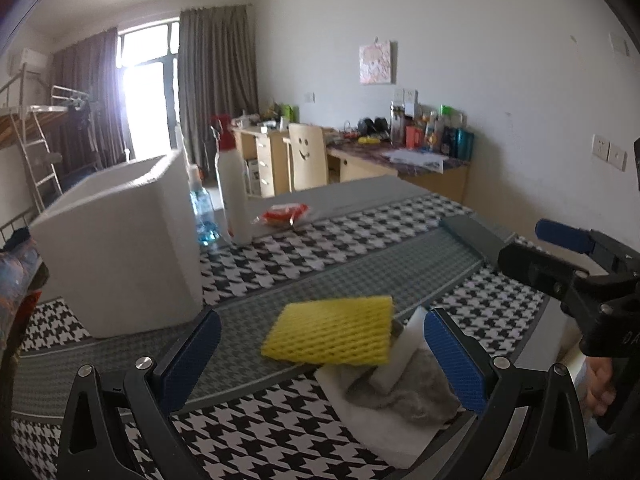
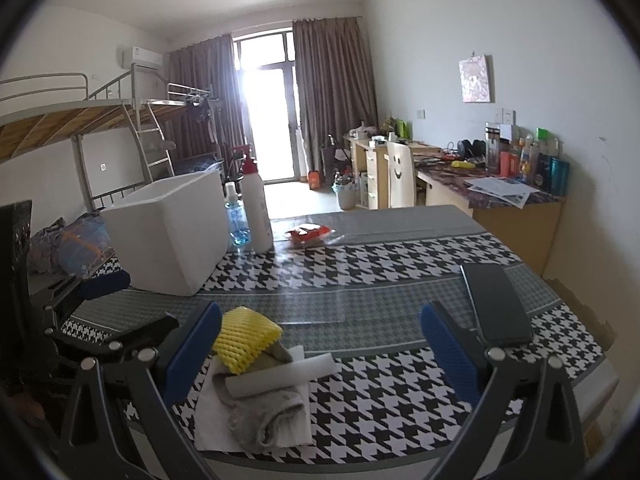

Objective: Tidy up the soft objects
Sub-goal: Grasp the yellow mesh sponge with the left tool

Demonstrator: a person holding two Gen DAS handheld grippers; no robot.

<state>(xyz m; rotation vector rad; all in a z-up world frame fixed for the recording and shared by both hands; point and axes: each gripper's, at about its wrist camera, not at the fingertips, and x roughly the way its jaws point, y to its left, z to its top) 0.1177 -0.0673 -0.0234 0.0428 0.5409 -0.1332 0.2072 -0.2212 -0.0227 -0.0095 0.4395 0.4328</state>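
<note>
Your left gripper [image 1: 320,360]: jaws spread wide, holding nothing, yellow foam net [image 1: 332,330] dead ahead between pads, top of soft pile at table's near edge. Net's long axis runs across your approach, roughly jaw to jaw. Grey sock [image 1: 404,392] and white foam roll [image 1: 400,354] lie under it, toward right pad.

Your right gripper [image 2: 320,360]: also spread, empty; pile sits off toward its left pad [image 2: 192,356].

Left looks nearer. White foam box [image 1: 116,244] stands ahead-left, likely destination.
</note>
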